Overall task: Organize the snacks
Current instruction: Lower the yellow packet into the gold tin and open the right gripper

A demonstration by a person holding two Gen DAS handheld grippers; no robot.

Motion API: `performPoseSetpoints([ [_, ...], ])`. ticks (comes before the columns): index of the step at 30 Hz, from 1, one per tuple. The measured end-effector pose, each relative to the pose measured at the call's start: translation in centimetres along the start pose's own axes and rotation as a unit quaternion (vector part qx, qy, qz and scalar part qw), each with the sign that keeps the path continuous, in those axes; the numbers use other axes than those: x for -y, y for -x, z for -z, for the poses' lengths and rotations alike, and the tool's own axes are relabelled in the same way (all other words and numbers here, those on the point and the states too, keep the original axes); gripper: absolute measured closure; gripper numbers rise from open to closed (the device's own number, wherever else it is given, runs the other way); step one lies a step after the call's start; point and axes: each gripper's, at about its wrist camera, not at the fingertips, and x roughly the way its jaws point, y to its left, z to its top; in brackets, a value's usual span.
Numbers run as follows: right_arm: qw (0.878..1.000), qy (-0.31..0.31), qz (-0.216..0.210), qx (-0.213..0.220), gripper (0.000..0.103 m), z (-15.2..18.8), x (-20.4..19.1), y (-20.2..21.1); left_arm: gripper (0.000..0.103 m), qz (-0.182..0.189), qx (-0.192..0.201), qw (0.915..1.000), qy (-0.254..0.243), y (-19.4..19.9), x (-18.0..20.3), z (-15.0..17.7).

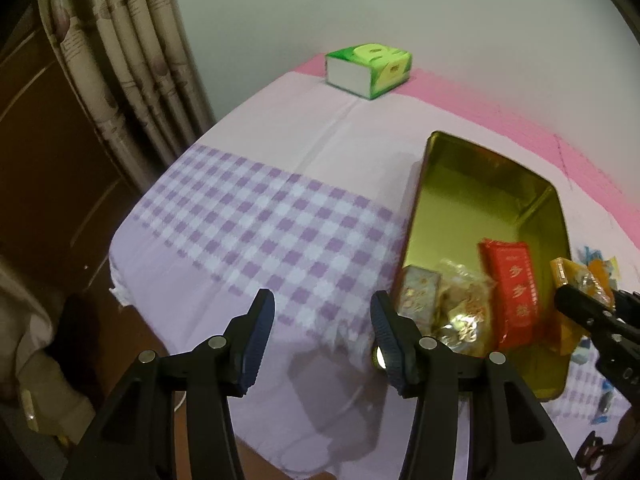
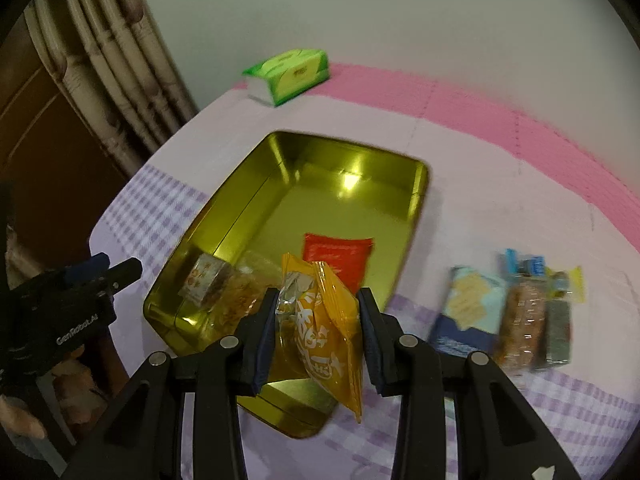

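Glossy gold metal tin (image 2: 256, 204); matt checked cloth (image 1: 256, 216); shiny orange plastic packet (image 2: 324, 320).

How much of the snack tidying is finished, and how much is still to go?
Partly done. Three snacks already lie in the gold tin: a red packet, a small foil box and a clear-wrapped snack. The right tongs grip an orange packet over the tin's near end. The left tongs are open and empty. A few wrapped snacks wait on the cloth to the right.
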Motion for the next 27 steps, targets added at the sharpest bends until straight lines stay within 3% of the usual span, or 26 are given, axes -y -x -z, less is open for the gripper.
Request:
performPoseSetpoints([
  [5,1.000,0.019,0.006,-0.019,0.068,0.3,-1.8,-1.6,0.052,0.009,-0.014,0.9997,0.017,-0.6,-0.8,0.6],
  [18,0.998,0.026,0.015,-0.051,0.066,2.3,-1.7,-2.0,0.052,0.032,-0.035,0.9987,0.021,-1.4,-0.7,1.0],
  [27,0.998,0.026,0.014,-0.051,0.063,3.7,-1.7,-1.6,0.052,0.034,-0.017,0.9991,0.021,-0.7,-0.7,0.9],
])
